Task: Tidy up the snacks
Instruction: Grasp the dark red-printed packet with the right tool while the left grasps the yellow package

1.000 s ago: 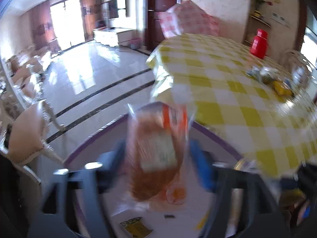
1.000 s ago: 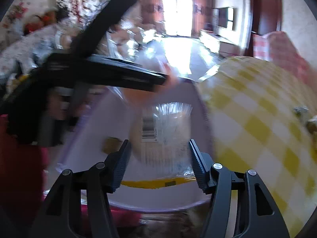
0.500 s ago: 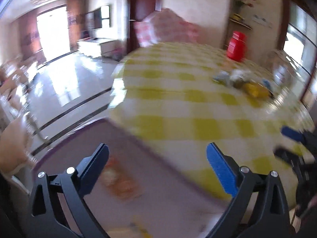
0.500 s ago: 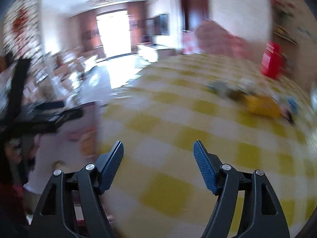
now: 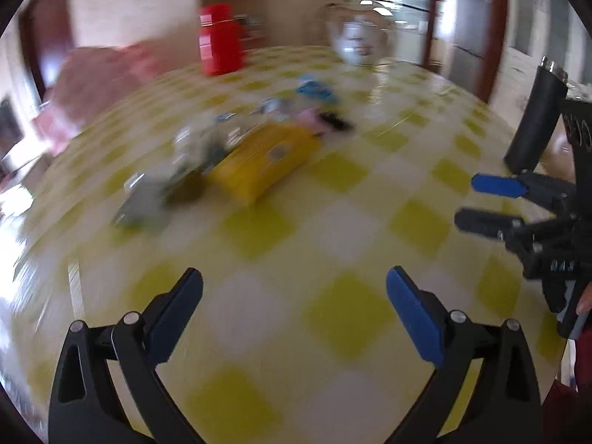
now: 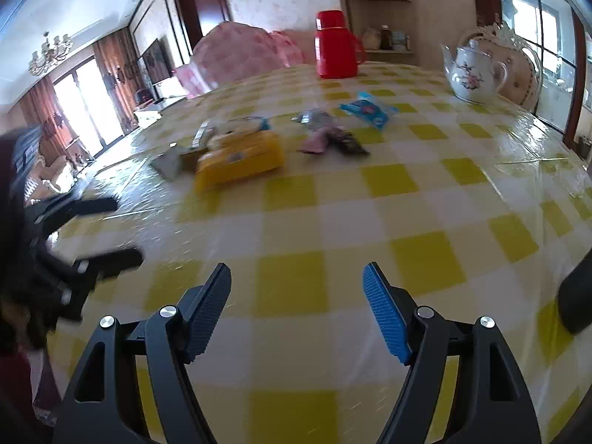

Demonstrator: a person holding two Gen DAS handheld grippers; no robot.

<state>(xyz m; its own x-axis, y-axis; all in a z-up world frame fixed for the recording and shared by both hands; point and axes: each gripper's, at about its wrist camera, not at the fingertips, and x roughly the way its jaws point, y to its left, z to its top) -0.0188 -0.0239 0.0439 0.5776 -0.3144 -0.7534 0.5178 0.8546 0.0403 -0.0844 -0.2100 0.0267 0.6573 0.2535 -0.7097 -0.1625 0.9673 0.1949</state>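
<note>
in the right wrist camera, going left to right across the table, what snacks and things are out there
yellow packet → pink and dark wrappers → blue packet → white floral teapot. The red flask stands farther back, above the wrappers.

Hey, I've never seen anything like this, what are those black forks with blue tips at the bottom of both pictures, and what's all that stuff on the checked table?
Those are two hand-held tongs, one in each of a person's hands, each with a small camera looking along its fingers. One picture comes from the left tongs, the other from the right tongs; each also shows the other tool at its edge. Both stand open and hold nothing; their jaws have just been opening. On the yellow-and-white checked tablecloth lies a loose group of snacks: a flat yellow packet, a blue-and-white wrapper, and some small pink, dark and silvery packets, too blurred to name. Further back stand a red plastic thermos jug and a white flowered china teapot.
</note>
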